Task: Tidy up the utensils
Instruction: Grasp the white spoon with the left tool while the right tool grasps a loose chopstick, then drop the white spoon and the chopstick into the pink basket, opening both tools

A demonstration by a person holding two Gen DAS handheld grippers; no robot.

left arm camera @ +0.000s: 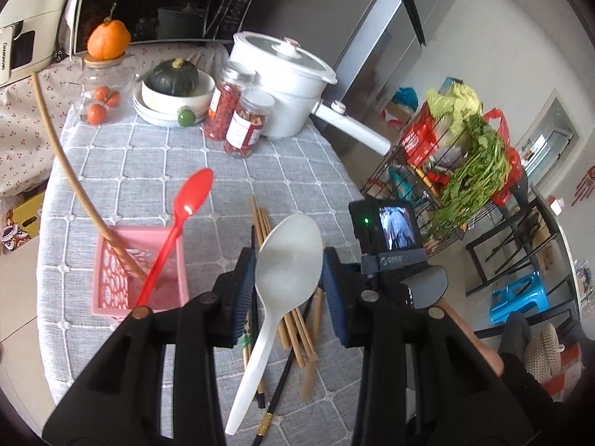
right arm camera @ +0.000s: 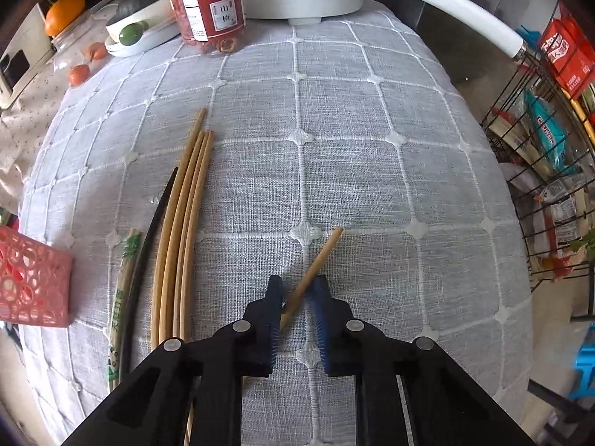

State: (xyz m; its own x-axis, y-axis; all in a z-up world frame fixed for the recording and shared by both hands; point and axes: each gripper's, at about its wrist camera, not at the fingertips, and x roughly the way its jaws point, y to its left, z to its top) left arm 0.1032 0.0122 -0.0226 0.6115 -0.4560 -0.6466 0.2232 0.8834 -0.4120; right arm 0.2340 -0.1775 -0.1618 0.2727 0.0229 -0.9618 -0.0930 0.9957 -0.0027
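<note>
From the left wrist view, my left hand-held gripper [left arm camera: 288, 278] is closed on the bowl of a white plastic spoon [left arm camera: 282, 282], lifted above the grey checked cloth surface [left arm camera: 148, 171]. The long handle hangs free, so I judge it could swing or slip before reaching the pink perforated plastic basket [left arm camera: 111, 278].

From the right wrist view, my right hand-held gripper [right arm camera: 297, 297] is pinched nearly shut on one bamboo chopstick [right arm camera: 316, 264], which crosses it at a slant. I fear it may pivot out.
</note>
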